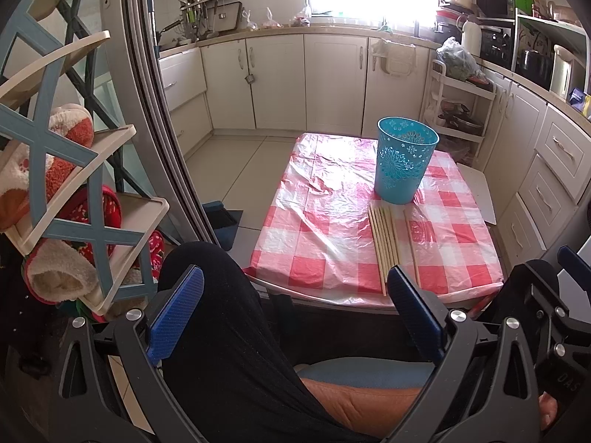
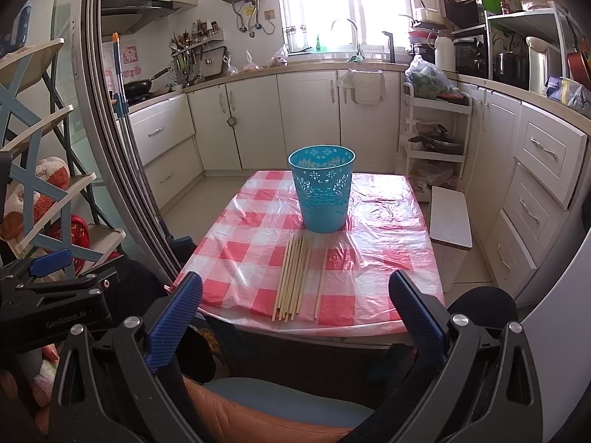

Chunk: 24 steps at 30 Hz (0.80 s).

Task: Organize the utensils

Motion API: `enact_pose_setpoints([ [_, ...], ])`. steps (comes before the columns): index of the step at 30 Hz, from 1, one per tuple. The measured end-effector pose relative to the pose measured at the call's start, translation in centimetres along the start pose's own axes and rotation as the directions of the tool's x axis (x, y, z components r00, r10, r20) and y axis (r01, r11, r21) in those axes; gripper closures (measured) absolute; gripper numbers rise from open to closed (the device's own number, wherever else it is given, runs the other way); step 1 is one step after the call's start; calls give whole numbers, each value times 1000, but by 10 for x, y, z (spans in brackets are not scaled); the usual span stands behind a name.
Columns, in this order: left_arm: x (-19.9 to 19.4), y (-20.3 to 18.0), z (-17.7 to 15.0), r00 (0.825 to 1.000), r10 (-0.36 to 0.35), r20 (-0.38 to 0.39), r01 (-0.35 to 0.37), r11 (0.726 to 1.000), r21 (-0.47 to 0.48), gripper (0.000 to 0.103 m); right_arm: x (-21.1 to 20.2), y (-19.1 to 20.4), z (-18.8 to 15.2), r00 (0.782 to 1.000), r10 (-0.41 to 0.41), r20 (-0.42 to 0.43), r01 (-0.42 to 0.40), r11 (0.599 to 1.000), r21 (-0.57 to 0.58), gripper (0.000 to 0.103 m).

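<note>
Both our claws, left [image 1: 295, 310] and right [image 2: 295, 313], gape wide and empty short of the tabletop's [image 2: 236, 258] near edge, where chopsticks [image 2: 293, 277] lie before the upright blue bin [image 2: 323, 192]; bare cloth flanks them.

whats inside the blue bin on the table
Only the upper inner wall of the blue bin shows, and nothing sticks out above its rim. Its bottom is hidden by its own wall. The chopsticks lie outside it, on the checked tablecloth.

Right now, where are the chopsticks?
In both views the chopsticks lie flat on the checked tablecloth, just in front of the blue basket, reaching toward the table's near edge.
</note>
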<state>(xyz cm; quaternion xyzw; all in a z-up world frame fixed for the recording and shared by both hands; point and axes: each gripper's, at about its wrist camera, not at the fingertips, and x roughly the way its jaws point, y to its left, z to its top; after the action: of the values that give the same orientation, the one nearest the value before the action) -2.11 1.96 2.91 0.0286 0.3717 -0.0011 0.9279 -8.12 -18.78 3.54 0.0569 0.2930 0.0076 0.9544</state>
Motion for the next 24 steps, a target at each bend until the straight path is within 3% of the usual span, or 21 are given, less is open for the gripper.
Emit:
enact_pose_setpoints([
  [24, -1, -1, 0, 1000, 0, 2, 0, 1000, -1, 7, -2, 1, 0, 1000, 12, 11, -12, 1000, -4, 6],
])
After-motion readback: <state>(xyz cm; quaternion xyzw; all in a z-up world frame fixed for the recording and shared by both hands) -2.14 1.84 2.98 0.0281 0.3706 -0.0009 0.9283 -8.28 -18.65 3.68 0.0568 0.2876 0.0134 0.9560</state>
